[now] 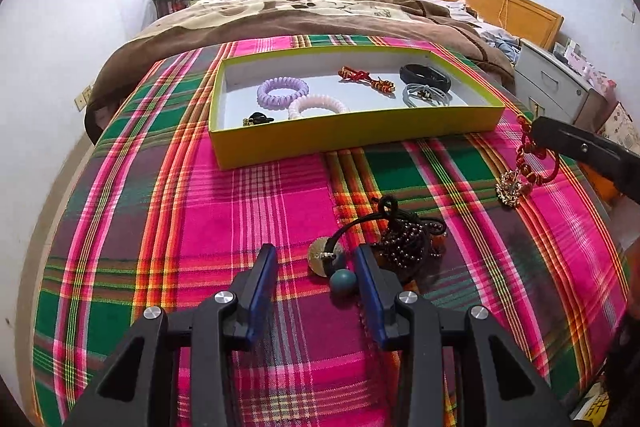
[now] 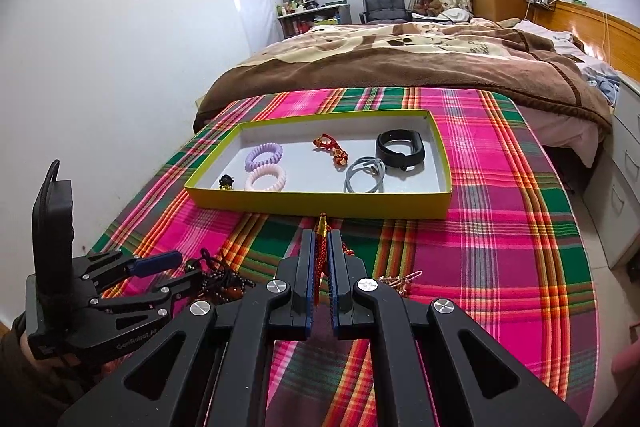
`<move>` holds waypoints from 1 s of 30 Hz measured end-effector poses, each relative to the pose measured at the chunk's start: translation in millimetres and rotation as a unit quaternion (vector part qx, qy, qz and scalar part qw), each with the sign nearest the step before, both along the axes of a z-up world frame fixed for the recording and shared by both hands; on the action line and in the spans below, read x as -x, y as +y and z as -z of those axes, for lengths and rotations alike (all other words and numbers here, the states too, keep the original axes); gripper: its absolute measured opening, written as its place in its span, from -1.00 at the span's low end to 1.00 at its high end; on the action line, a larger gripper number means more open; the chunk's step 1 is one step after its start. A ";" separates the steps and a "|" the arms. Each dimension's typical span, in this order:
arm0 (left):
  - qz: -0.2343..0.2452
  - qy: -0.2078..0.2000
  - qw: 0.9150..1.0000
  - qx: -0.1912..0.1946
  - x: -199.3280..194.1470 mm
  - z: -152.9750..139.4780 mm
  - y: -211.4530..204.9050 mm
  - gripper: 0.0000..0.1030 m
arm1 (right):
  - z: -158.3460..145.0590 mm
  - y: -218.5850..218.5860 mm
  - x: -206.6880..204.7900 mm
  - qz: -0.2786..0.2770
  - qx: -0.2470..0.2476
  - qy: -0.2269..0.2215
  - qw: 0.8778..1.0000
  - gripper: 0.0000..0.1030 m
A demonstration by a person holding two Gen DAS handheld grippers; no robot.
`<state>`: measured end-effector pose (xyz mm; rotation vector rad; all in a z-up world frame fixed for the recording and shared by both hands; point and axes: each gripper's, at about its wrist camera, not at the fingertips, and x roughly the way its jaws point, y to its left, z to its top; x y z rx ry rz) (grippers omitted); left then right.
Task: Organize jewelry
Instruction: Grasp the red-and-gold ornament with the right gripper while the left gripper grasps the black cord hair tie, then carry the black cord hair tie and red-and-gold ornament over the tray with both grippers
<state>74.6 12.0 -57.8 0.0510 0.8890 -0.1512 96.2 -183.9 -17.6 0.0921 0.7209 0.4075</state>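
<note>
- Right gripper (image 2: pixel 321 247) pinches a red cord (image 2: pixel 320 259) near the table's right edge.
- Left gripper (image 1: pixel 316 259), fingers spread, flanks a black bead necklace (image 1: pixel 404 243).
- Yellow tray (image 1: pixel 352 131) sits toward the far edge.

Bare plaid cloth (image 2: pixel 500 227) beside box (image 2: pixel 320 205)

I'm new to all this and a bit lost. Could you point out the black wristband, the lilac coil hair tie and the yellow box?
black wristband (image 2: pixel 400 148), right wrist view, on its curved front face.
lilac coil hair tie (image 2: pixel 264 155), right wrist view, on its coiled ring.
yellow box (image 2: pixel 320 203), right wrist view, on its near outer wall.
</note>
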 end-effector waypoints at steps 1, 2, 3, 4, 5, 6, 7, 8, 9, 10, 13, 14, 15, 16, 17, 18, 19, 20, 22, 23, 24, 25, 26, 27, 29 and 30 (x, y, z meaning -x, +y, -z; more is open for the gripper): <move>0.000 -0.001 1.000 -0.002 0.2 0.0 -0.6 -0.34 | 0.4 -0.5 0.2 0.000 0.000 0.000 1.000 -0.89; 0.000 -0.003 1.000 -0.005 0.5 -0.1 -1.5 -0.45 | 0.5 -0.6 0.2 0.000 0.000 0.000 1.000 -0.89; 0.000 -0.004 1.000 -0.006 0.7 -0.3 -2.6 -0.52 | 1.1 -1.1 0.1 0.001 -0.001 0.002 1.000 -0.89; 0.000 -0.006 1.000 -0.007 0.6 -0.1 -3.3 -0.55 | 1.7 -1.6 0.4 0.001 -0.002 0.002 1.000 -0.89; 0.000 -0.007 1.000 -0.009 0.5 -0.1 -4.2 -0.61 | 2.1 -1.6 0.6 0.002 -0.002 0.003 1.000 -0.89; 0.000 -0.006 1.000 -0.010 0.4 -0.5 -4.6 -0.61 | 2.6 -1.8 0.9 0.002 -0.002 0.003 1.000 -0.89; -0.001 -0.006 1.000 -0.009 0.4 -0.7 -4.9 -0.61 | 3.0 -2.2 1.4 0.002 -0.002 0.003 1.000 -0.89; 0.000 -0.007 1.000 -0.008 0.8 -0.6 -4.8 -0.61 | 3.1 -2.7 1.9 0.002 -0.003 0.003 1.000 -0.89; 0.000 -0.007 1.000 -0.007 1.0 -0.6 -4.7 -0.62 | 3.3 -3.2 2.2 0.003 -0.003 0.004 1.000 -0.89; 0.000 -0.008 1.000 -0.004 1.3 -0.9 -4.0 -0.62 | 3.6 -3.8 2.1 0.004 -0.004 0.004 1.000 -0.89; 0.002 -0.010 1.000 0.008 2.7 -1.5 -2.5 -0.62 | 4.1 -5.7 2.3 0.007 -0.005 0.005 1.000 -0.89; 0.001 -0.013 1.000 0.010 3.5 -2.2 -2.0 -0.62 | 4.4 -6.1 2.6 0.007 -0.005 0.005 1.000 -0.89; 0.001 -0.015 1.000 0.014 4.3 -3.2 -1.5 -0.62 | 4.5 -6.5 2.9 0.008 -0.005 0.005 1.000 -0.89; 0.003 -0.016 1.000 0.018 4.7 -3.7 -1.1 -0.62 | 4.4 -6.6 2.5 0.009 -0.004 0.005 1.000 -0.89; 0.003 -0.017 1.000 0.020 5.1 -4.8 -1.0 -0.62 | 4.5 -6.9 2.5 0.009 -0.004 0.006 1.000 -0.89; 0.003 -0.021 1.000 0.022 5.8 -6.3 -0.7 -0.62 | 4.5 -7.3 2.6 0.010 -0.005 0.006 1.000 -0.89; 0.004 -0.022 0.999 0.024 5.8 -7.2 -1.1 -0.62 | 4.5 -7.8 2.6 0.011 -0.005 0.005 1.000 -0.89; 0.004 -0.024 0.999 0.027 6.2 -8.6 -0.7 -0.62 | 4.5 -8.2 2.4 0.012 -0.005 0.006 1.000 -0.89; 0.004 -0.030 0.999 0.034 6.8 -12.0 0.5 -0.62 | 4.6 -9.4 2.8 0.014 -0.005 0.006 1.000 -0.89; 0.004 -0.032 0.999 0.037 7.0 -14.1 1.2 -0.62 | 4.4 -9.9 3.0 0.014 -0.006 0.006 1.000 -0.89; 0.003 -0.034 0.999 0.039 7.0 -15.8 1.5 -0.62 | 4.3 -10.0 3.3 0.014 -0.006 0.006 1.000 -0.89; 0.002 -0.037 0.998 0.040 7.1 -18.0 2.0 -0.62 | 4.1 -10.3 3.4 0.015 -0.006 0.006 1.000 -0.89; 0.003 -0.040 0.998 0.041 7.2 -20.1 1.7 -0.62 | 4.3 -10.5 3.5 0.015 -0.006 0.006 1.000 -0.89; 0.002 -0.044 0.998 0.044 7.2 -22.8 2.0 -0.62 | 4.0 -10.8 3.7 0.015 -0.006 0.005 1.000 -0.89; 0.004 -0.049 0.998 0.049 7.4 -27.1 1.8 -0.62 | 3.7 -10.9 3.8 0.016 -0.006 0.005 1.000 -0.89; 0.005 -0.052 0.997 0.053 8.0 -29.2 1.9 -0.62 | 3.5 -11.0 3.8 0.015 -0.006 0.005 1.000 -0.89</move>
